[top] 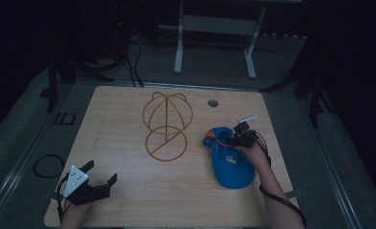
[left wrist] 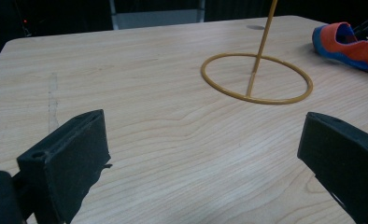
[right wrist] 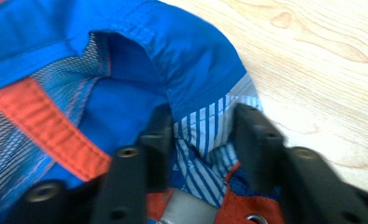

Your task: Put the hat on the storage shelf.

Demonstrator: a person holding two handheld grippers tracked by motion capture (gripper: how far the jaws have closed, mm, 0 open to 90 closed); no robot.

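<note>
There was one blue cap (top: 230,160) and one yellow wire stand (top: 167,125) on the wooden bench (top: 129,191). The cap lay on the right side, well apart from the stand. The right hand-held gripper (top: 234,139) pointed down into it, jaws pinching its striped lining (right wrist: 205,135). The left hand-held gripper (top: 100,172) sat low at the near left corner, jaws wide apart, holding nothing.

A worktop (top: 129,200) carries a wire hat stand (top: 167,125) near its middle, standing upright on a ring base. To the stand's right lies a cap (top: 230,164), with the right gripper (top: 237,136) at its far edge. The left gripper (top: 98,176) sits at the near left corner, well apart from both.
</note>
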